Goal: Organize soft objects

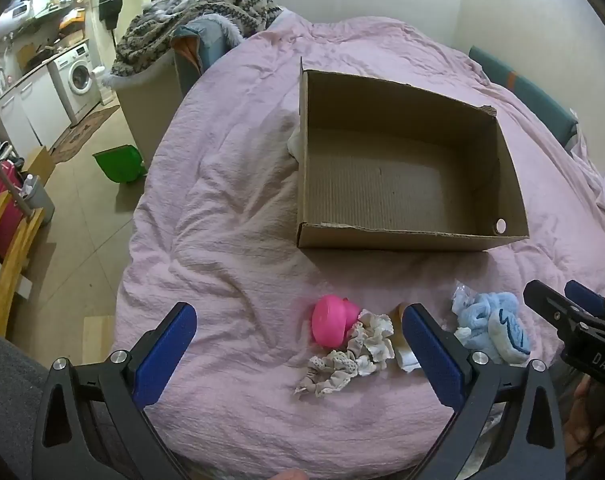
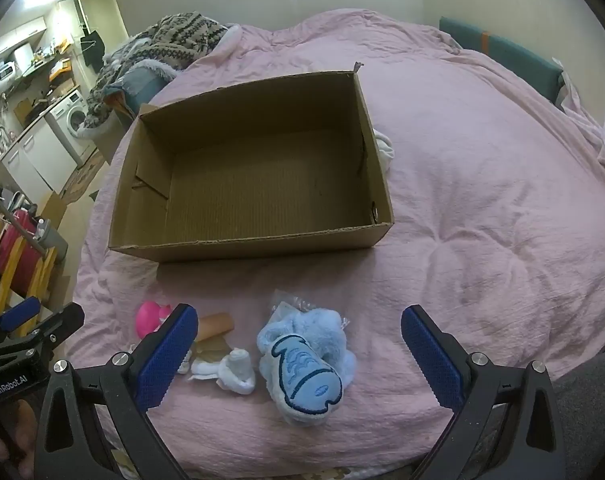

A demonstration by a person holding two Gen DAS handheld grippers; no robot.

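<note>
Both hand-held grippers gape empty over a pink quilted bed [image 1: 230,200].

Left hand-held gripper [image 1: 298,334] frames frilly beige cloth [image 1: 354,352]; "DAS" marks its neighbour. Right hand-held gripper [image 2: 298,334], beside "GenRobot.AI", frames a fluffy blue slipper [image 2: 306,364] before the open brown cardboard box [image 2: 258,168].

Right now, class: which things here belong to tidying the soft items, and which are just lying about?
Belongs to the job:
cardboard box
blue slipper
lacy cloth
white socks

Just lying about:
pink cup
green bin
washing machine
</note>
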